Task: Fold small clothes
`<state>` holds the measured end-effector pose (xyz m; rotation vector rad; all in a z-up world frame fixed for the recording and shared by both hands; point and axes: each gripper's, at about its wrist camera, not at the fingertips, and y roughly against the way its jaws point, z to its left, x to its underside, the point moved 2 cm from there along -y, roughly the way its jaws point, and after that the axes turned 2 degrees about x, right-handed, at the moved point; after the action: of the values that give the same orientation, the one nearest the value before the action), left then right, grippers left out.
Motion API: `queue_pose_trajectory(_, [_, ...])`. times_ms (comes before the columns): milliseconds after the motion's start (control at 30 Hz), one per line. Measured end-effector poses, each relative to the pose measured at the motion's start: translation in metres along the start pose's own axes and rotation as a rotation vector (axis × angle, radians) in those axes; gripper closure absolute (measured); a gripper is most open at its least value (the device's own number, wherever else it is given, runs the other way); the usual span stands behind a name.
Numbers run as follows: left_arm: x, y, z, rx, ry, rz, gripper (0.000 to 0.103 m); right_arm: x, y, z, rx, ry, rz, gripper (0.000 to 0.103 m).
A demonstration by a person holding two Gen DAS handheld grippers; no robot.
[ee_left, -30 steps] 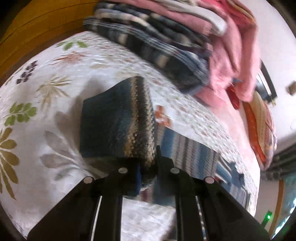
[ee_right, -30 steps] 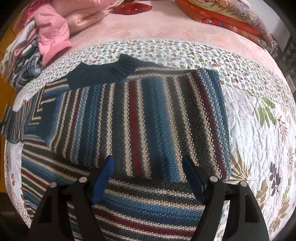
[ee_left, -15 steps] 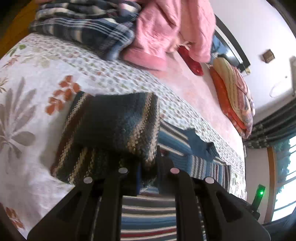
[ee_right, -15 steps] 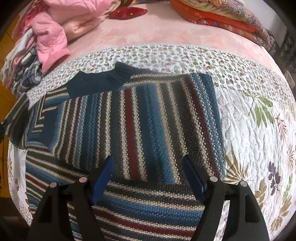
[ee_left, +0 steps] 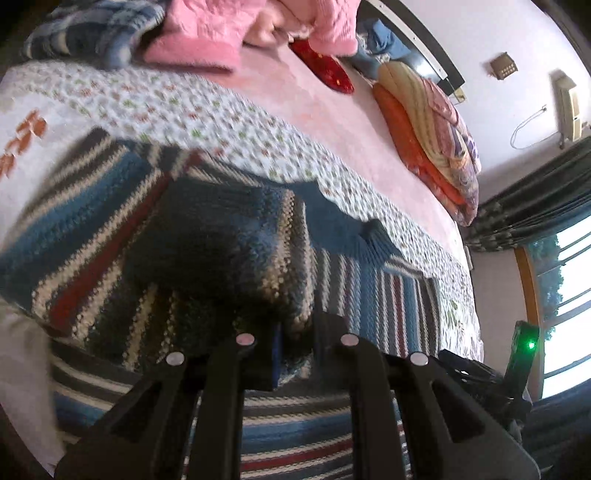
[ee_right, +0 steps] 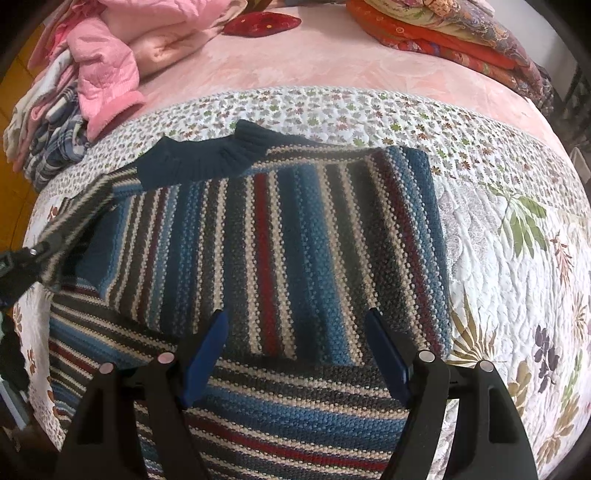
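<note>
So nearest the right wrist camera, the right gripper hangs over the striped knit sweater in blue, cream, dark red and charcoal, blue-padded fingers spread wide with nothing between them. The sweater lies flat on the white quilted bedspread with leaf and flower prints, right in the centre of that view. The right-side part looks already folded in over the body: a panel with vertical stripes sits on top of the horizontal stripes at 6 o'clock.

Over at 9 o'clock in that view, the left gripper is clamped tight on the left sleeve, carrying it in over the sweater's body. In the left wrist view the sleeve bunches up just ahead of the fingertips, lifted a bit off the knit below. It's blurry, so I can't tell exactly how much fabric is pinched.

Further out, the dark blue ribbed collar sits at 11 o'clock, at the far edge of the sweater. Beyond that, at 10 o'clock, a pile of pink and plaid clothes waits, and at 1 o'clock a stack of orange patterned bedding.

My read: roughly halfway on this one. One side in, second sleeve going over but not laid down, then the bottom-to-collar fold is left. Plus that whole pile.
</note>
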<state>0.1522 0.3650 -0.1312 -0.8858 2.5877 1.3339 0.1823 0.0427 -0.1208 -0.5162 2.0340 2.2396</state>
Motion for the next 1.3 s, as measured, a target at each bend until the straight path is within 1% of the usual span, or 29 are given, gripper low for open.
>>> queue_pose_trajectory(100, [0.007, -0.014, 0.003, -0.005, 0.026, 0.009, 0.089, 0.001, -0.002, 0.002, 0.001, 0.005, 0.005, 0.026])
queue_pose_trajectory(167, [0.011, -0.025, 0.008, -0.011, 0.055, 0.022, 0.089, 0.002, -0.003, 0.002, 0.002, 0.009, 0.008, 0.026])
queue_pose_trajectory(267, [0.016, -0.035, 0.016, -0.028, 0.078, 0.047, 0.085, 0.002, -0.004, 0.005, 0.003, 0.016, 0.013, 0.026])
queue_pose_trajectory(367, [0.021, -0.036, 0.014, -0.042, 0.069, 0.066, 0.083, 0.001, -0.005, 0.007, -0.001, 0.019, 0.017, 0.026])
queue_pose_trajectory(400, [0.02, -0.034, 0.01, -0.05, 0.059, 0.078, 0.08, 0.001, -0.005, 0.008, -0.004, 0.018, 0.017, 0.026])
queue_pose_trajectory(433, [0.02, -0.029, 0.006, -0.064, 0.038, 0.105, 0.072, 0.0, -0.004, 0.009, -0.007, 0.018, 0.016, 0.026])
queue_pose_trajectory(467, [0.021, -0.025, 0.003, -0.072, 0.025, 0.125, 0.067, 0.0, -0.003, 0.01, -0.013, 0.019, 0.015, 0.026])
queue_pose_trajectory(500, [0.022, -0.018, -0.001, -0.084, 0.004, 0.155, 0.058, 0.0, -0.002, 0.012, -0.019, 0.022, 0.015, 0.026])
queue_pose_trajectory(567, [0.024, 0.005, -0.009, -0.083, -0.045, 0.194, 0.054, 0.001, 0.0, 0.016, -0.03, 0.034, 0.015, 0.026])
queue_pose_trajectory(600, [0.024, 0.016, -0.01, -0.094, -0.067, 0.201, 0.047, 0.002, 0.001, 0.018, -0.034, 0.038, 0.016, 0.026])
queue_pose_trajectory(633, [0.023, 0.029, -0.01, -0.109, -0.092, 0.195, 0.044, 0.003, 0.002, 0.02, -0.04, 0.042, 0.018, 0.026])
queue_pose_trajectory(700, [0.016, 0.057, -0.004, -0.143, -0.136, 0.138, 0.044, 0.005, 0.004, 0.023, -0.064, 0.038, 0.028, 0.026])
queue_pose_trajectory(733, [0.012, 0.067, 0.001, -0.177, -0.154, 0.103, 0.042, 0.007, 0.005, 0.025, -0.085, 0.029, 0.036, 0.026])
queue_pose_trajectory(767, [0.003, 0.076, 0.014, -0.239, -0.166, 0.052, 0.041, 0.007, 0.006, 0.028, -0.109, 0.017, 0.044, 0.026])
queue_pose_trajectory(800, [-0.002, 0.08, 0.024, -0.277, -0.164, 0.027, 0.041, 0.007, 0.007, 0.03, -0.129, 0.01, 0.051, 0.026])
queue_pose_trajectory(833, [-0.01, 0.081, 0.041, -0.356, -0.163, 0.0, 0.042, 0.007, 0.008, 0.033, -0.148, 0.0, 0.056, 0.026])
queue_pose_trajectory(900, [-0.02, 0.076, 0.064, -0.451, -0.155, -0.004, 0.043, 0.005, 0.011, 0.04, -0.2, -0.035, 0.064, 0.026])
queue_pose_trajectory(933, [-0.025, 0.072, 0.08, -0.483, -0.137, 0.001, 0.043, 0.003, 0.013, 0.045, -0.234, -0.053, 0.068, 0.026])
queue_pose_trajectory(967, [-0.027, 0.068, 0.089, -0.492, -0.123, 0.007, 0.043, 0.001, 0.014, 0.051, -0.257, -0.057, 0.069, 0.026])
queue_pose_trajectory(1033, [-0.03, 0.057, 0.102, -0.51, -0.124, 0.048, 0.043, -0.006, 0.015, 0.072, -0.296, -0.046, 0.071, 0.026])
queue_pose_trajectory(1100, [-0.022, 0.037, 0.113, -0.562, -0.168, 0.152, 0.042, -0.016, 0.011, 0.097, -0.313, -0.036, 0.079, 0.026])
queue_pose_trajectory(1133, [-0.017, 0.028, 0.117, -0.584, -0.198, 0.184, 0.04, -0.022, 0.006, 0.11, -0.321, -0.034, 0.085, 0.026])
queue_pose_trajectory(1200, [-0.017, 0.029, 0.118, -0.57, -0.193, 0.163, 0.04, -0.032, -0.003, 0.134, -0.337, -0.036, 0.095, 0.026])
queue_pose_trajectory(1233, [-0.018, 0.03, 0.119, -0.56, -0.177, 0.165, 0.04, -0.038, -0.009, 0.146, -0.347, -0.038, 0.105, 0.026])
queue_pose_trajectory(1300, [-0.023, 0.038, 0.121, -0.533, -0.127, 0.139, 0.04, -0.047, -0.025, 0.167, -0.353, -0.054, 0.129, 0.026])
